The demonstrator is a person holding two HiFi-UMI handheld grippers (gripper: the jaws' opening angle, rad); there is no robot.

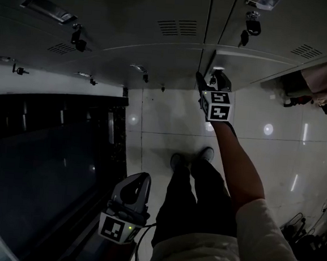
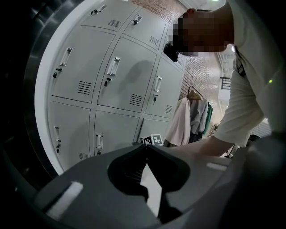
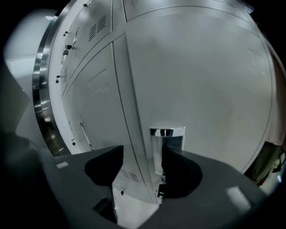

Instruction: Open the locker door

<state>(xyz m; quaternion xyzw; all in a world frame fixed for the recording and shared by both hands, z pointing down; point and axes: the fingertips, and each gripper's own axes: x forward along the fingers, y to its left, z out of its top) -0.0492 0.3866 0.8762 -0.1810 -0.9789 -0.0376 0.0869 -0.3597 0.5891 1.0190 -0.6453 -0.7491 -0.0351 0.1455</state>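
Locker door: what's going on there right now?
A person holds the right gripper out at the locker door. Its jaws are open, with the door's chrome handle between them but not gripped. The door does not look opened yet. The left gripper hangs low by the person's side, jaws shut and empty, taking no part.

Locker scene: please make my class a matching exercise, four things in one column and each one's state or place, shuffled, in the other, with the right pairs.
1 left gripper
2 right gripper
3 chrome handle
4 hanging clothes

A on the locker door
B jaws apart
C beside the lockers
D jaws together

Pairs: 1-D; 2-B; 3-A; 4-C
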